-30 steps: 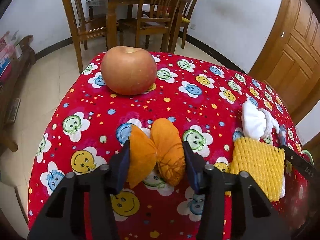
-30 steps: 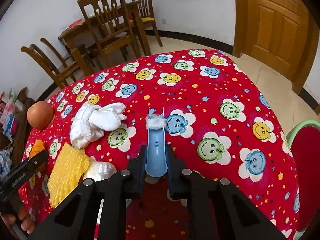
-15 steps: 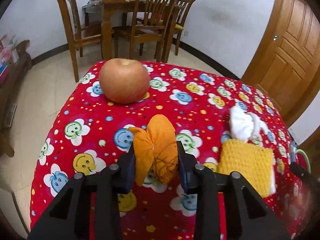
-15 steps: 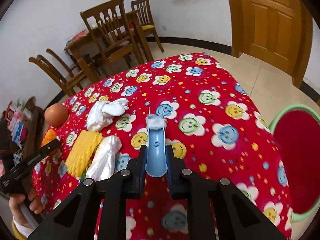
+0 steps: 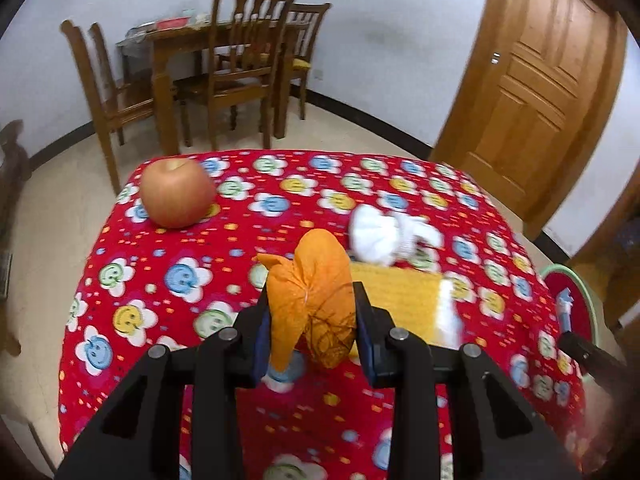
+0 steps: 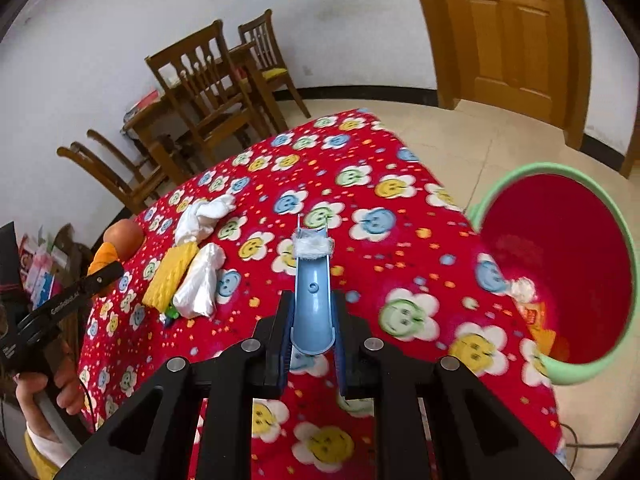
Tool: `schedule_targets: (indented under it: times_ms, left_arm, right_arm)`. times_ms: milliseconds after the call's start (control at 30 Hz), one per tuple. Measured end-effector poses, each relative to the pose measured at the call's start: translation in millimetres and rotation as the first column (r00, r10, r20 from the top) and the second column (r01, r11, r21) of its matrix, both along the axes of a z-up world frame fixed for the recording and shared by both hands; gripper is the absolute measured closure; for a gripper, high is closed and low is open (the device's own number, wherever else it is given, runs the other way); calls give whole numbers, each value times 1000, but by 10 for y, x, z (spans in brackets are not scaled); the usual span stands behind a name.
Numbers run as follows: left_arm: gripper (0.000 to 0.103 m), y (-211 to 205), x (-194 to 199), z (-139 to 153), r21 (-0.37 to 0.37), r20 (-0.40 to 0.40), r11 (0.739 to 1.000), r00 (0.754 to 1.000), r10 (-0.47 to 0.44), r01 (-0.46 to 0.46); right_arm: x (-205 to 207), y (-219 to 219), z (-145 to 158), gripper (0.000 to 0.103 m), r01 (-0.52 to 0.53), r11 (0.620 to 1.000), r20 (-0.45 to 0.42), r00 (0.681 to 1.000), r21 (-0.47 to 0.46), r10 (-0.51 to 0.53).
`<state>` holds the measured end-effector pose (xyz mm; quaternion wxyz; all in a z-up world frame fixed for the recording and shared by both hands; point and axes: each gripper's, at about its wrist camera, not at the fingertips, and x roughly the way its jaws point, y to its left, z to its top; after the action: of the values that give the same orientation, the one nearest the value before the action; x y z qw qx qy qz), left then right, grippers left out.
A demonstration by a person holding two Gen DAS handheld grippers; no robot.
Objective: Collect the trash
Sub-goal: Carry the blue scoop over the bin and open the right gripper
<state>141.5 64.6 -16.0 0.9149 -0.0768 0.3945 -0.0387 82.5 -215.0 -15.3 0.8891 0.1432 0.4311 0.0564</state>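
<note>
L tongs (image 5: 310, 322) clamped on orange peel (image 5: 316, 300) | R tongs (image 6: 312, 330) clamped on blue razor (image 6: 312, 280) | apple (image 5: 178, 192) at counter (image 5: 280, 200) far-left corner | bin (image 6: 560, 264) off right edge

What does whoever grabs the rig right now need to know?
Left gripper: shut on orange peel, lifted off the table.
Right gripper: shut on blue plastic piece, near the red bin.
Bin: already holds some scraps.
Still on the table: white sock, yellow foam net, white plastic bag, apple.
Left: drop both held items in the bin, then collect the remaining trash.
</note>
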Motion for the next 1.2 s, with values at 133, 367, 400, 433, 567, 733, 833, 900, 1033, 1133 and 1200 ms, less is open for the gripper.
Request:
schedule_targets:
  times_ms: [133, 367, 400, 433, 567, 733, 833, 900, 1033, 1133, 1200]
  left_arm:
    - [67, -215, -101, 77, -23, 0, 998, 998, -57, 57]
    - [67, -560, -227, 157, -49, 4, 990, 991, -131, 131]
    - [67, -626, -240, 162, -51, 3, 989, 990, -142, 142]
    - [67, -660, -255, 165, -53, 3, 988, 989, -148, 148]
    - [67, -864, -306, 174, -62, 1, 981, 983, -183, 182]
    - [67, -1107, -361, 160, -71, -9, 972, 974, -224, 223]
    - [67, -1242, -379, 139, -75, -16, 967, 969, -245, 243]
    - [67, -1328, -389, 126, -75, -20, 964, 966, -258, 256]
    - [67, -1474, -404, 106, -67, -22, 959, 961, -277, 275]
    - [67, -1593, -406, 89, -64, -29, 954, 955, -297, 295]
    - [67, -1685, -409, 77, -61, -34, 948, 949, -314, 311]
  right_arm:
    - [-141, -168, 78, 86, 40, 999, 22, 999, 4, -40]
    - [-356, -505, 144, 86, 111, 994, 35, 993, -6, -111]
    - [-394, -564, 145, 86, 123, 992, 35, 992, -5, -123]
    - [-416, -609, 143, 86, 133, 991, 35, 991, -3, -132]
    - [-520, -786, 141, 86, 172, 985, 33, 985, 6, -172]
    - [-610, -1017, 108, 86, 221, 975, 30, 975, 17, -221]
    - [-647, -1144, 68, 86, 250, 968, 21, 968, 25, -251]
    - [-670, -1227, 35, 86, 270, 962, 13, 963, 28, -271]
    - [-713, -1361, -50, 86, 302, 953, -2, 953, 28, -303]
    - [-736, -1461, -117, 86, 323, 946, -13, 946, 29, -323]
    - [-742, -1528, -156, 86, 338, 941, -20, 941, 28, -337]
